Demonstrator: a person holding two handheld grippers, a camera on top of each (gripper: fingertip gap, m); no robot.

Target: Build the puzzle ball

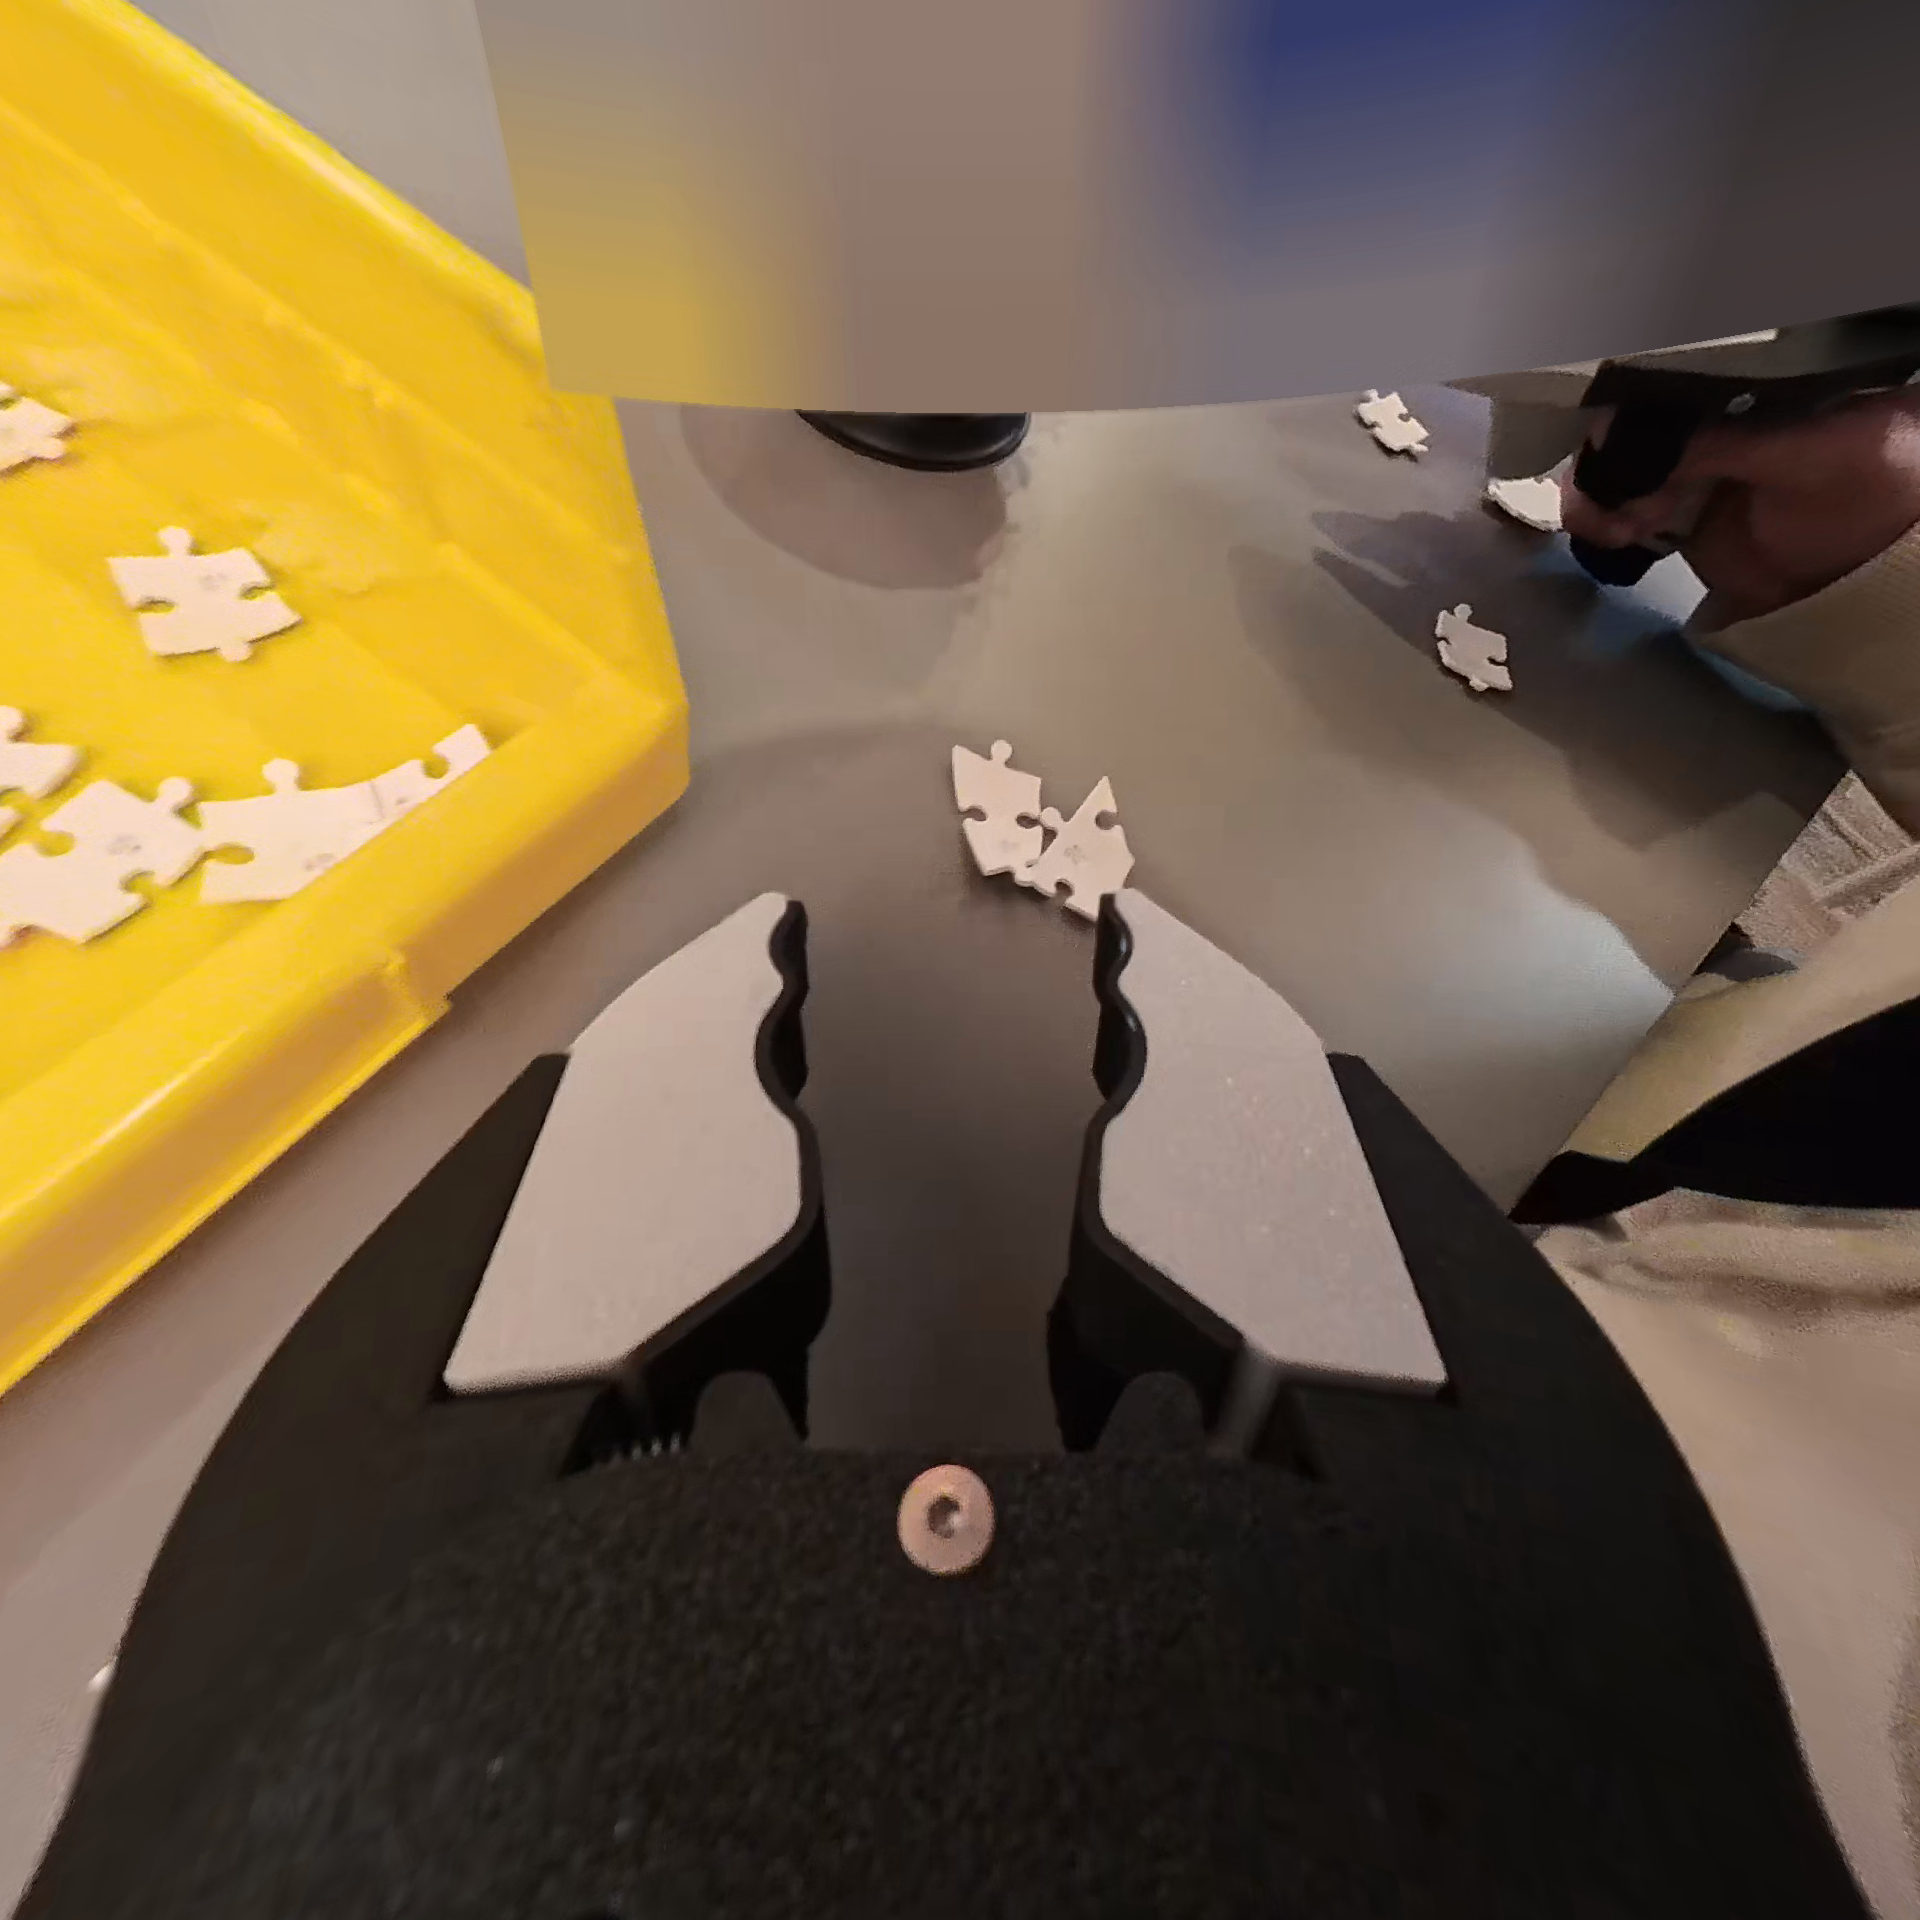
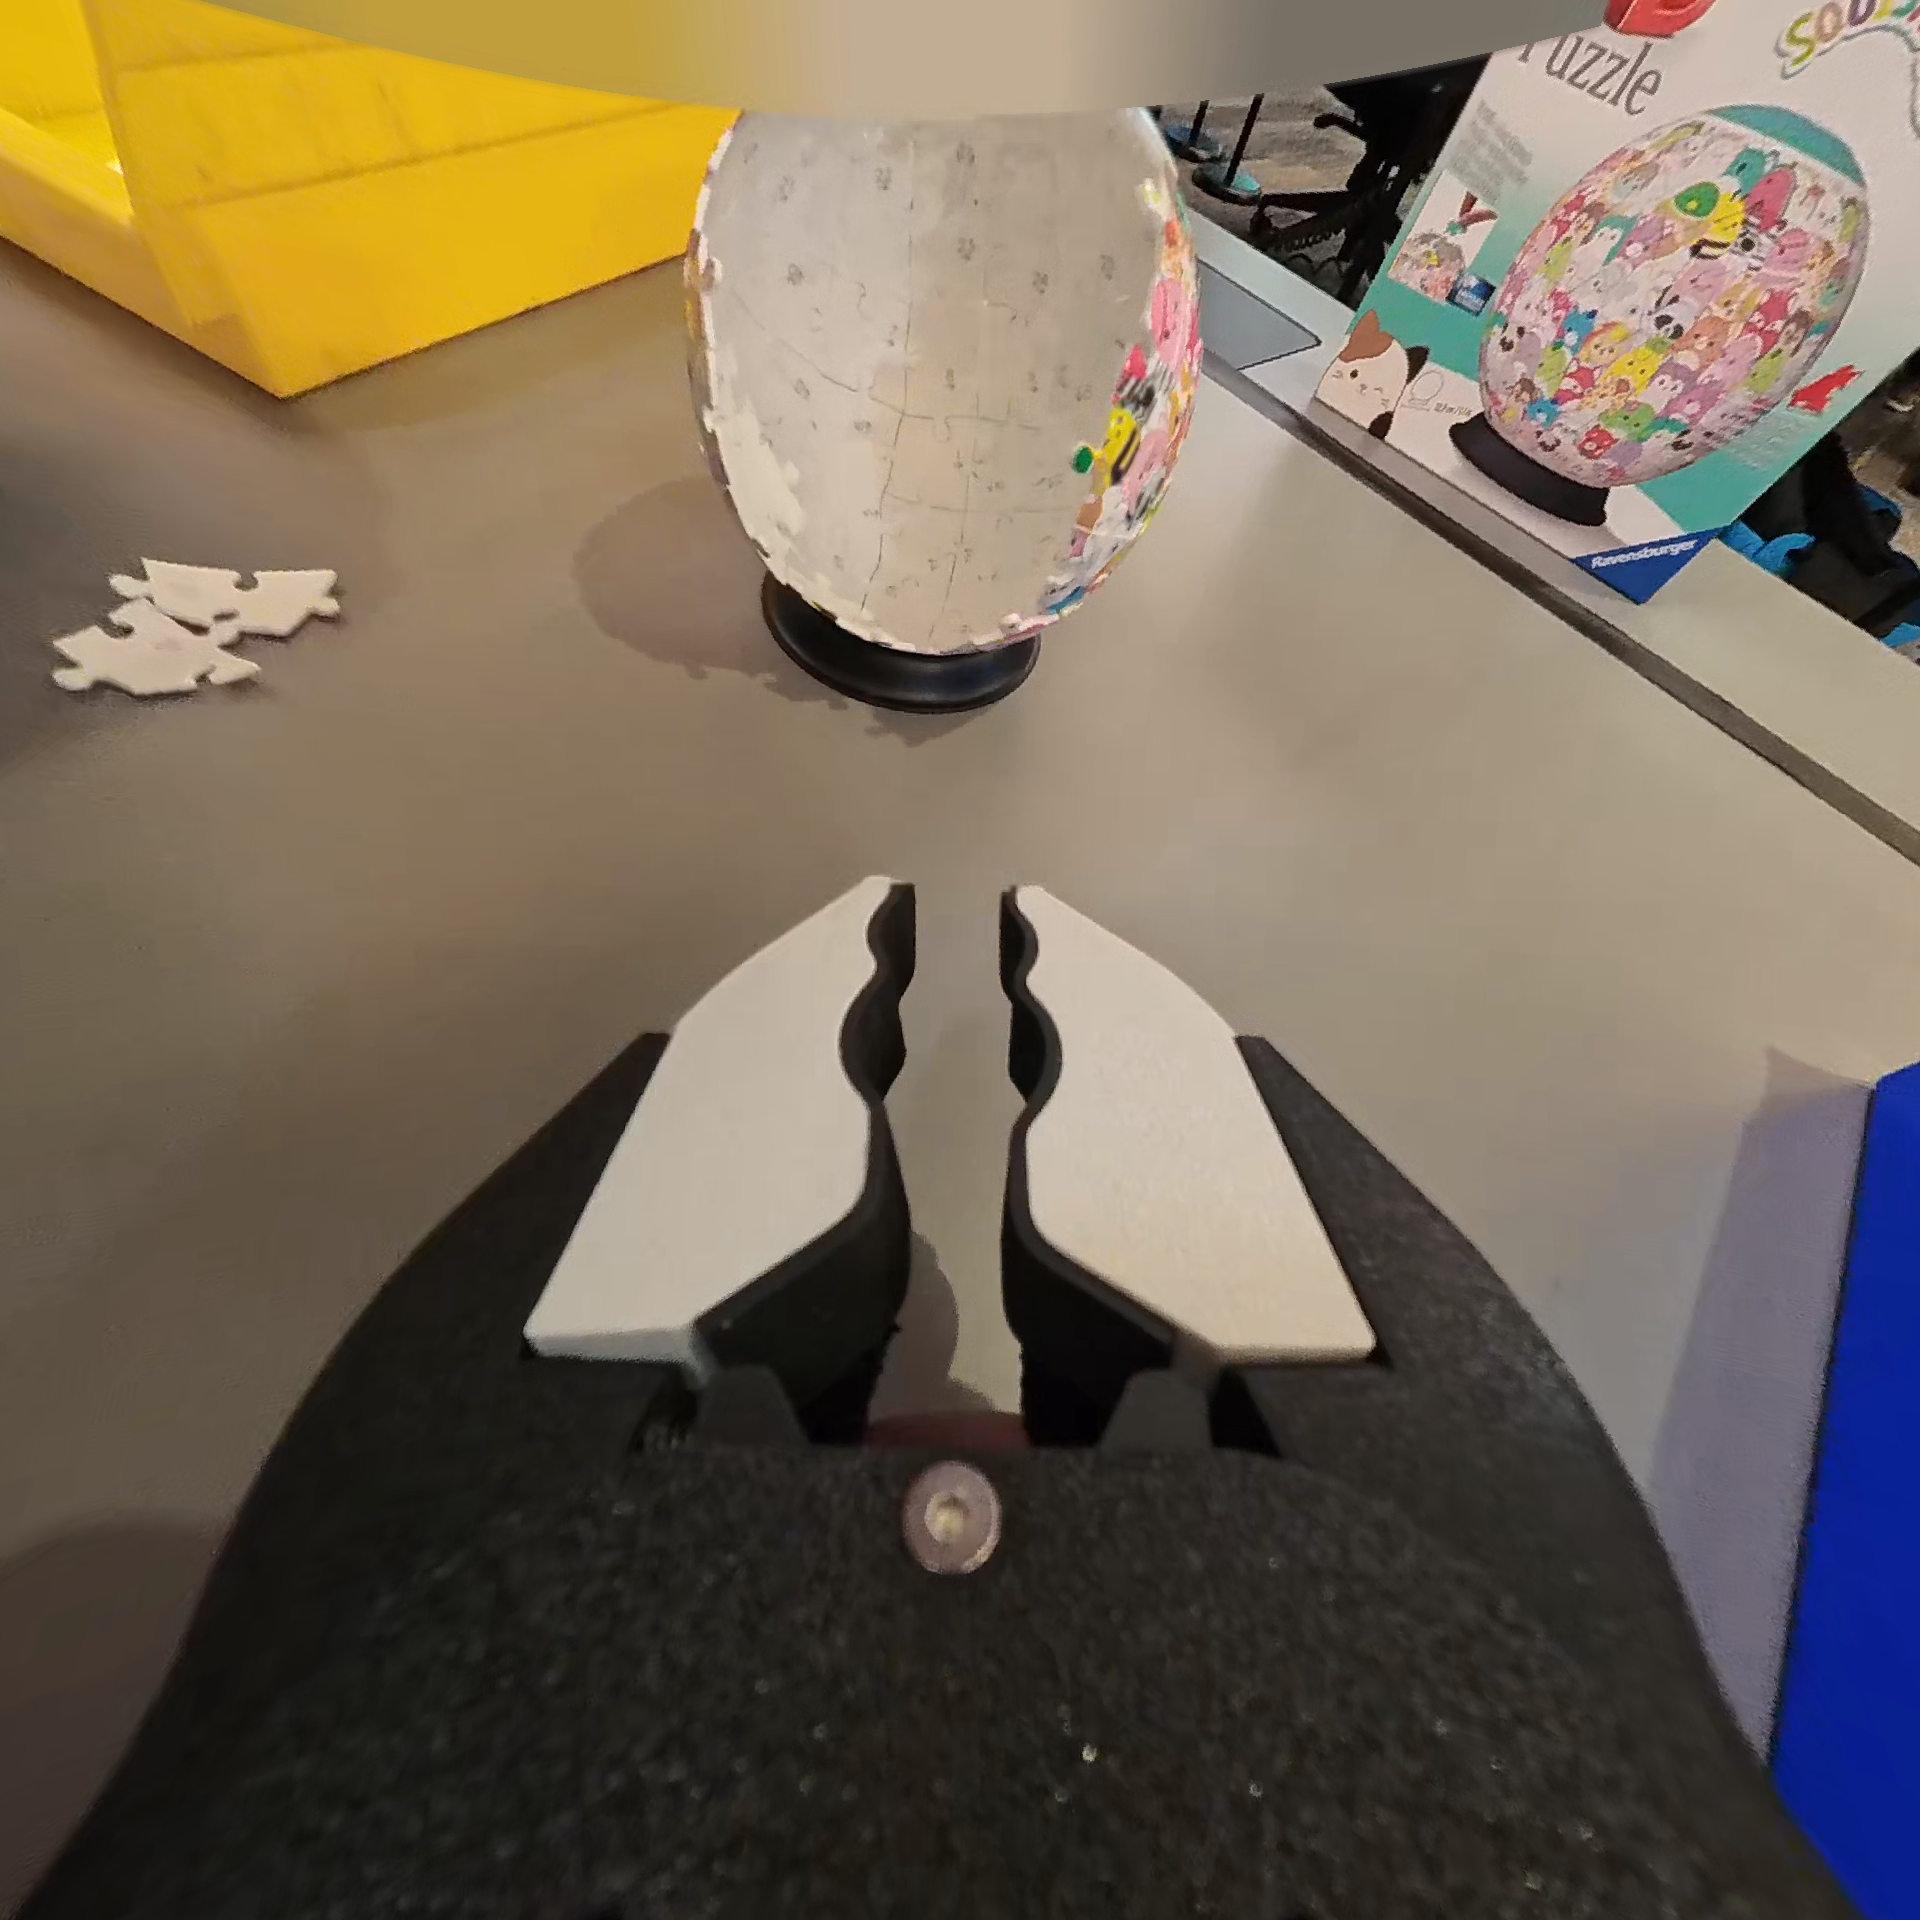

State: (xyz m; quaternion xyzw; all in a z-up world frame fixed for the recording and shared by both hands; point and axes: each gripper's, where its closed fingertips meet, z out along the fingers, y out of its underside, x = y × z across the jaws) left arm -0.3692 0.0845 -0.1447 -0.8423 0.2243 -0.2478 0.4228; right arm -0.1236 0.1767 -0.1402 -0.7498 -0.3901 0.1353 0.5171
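Observation:
The half-built puzzle ball [image 2: 914, 343] stands on a black ring stand [image 2: 902, 665], its white inner side facing me and coloured pieces on its right edge. My right gripper [image 2: 958, 894] is in front of it, well short of it, empty, its jaws a narrow gap apart. My left gripper [image 1: 954, 912] is open wide and empty, low over the grey table. Two joined white pieces [image 1: 1039, 821] lie just beyond its right fingertip; they also show in the right wrist view [image 2: 197, 623]. The stand's base [image 1: 914, 436] shows farther off.
A yellow tray [image 1: 582, 935] at the left holds several white pieces [image 1: 203, 608]; it shows in the right wrist view [image 2: 312, 208] too. Loose pieces [image 1: 1473, 649] lie near a person's hand [image 1: 1766, 509]. The puzzle box [image 2: 1662, 312] stands at the right. A blue object [image 2: 1870, 1455] is at the right edge. There is about 25 cm between the tips of the two grippers. Between my right fingertips and the half-built puzzle ball [image 2: 914, 343] there is roughly 20 cm.

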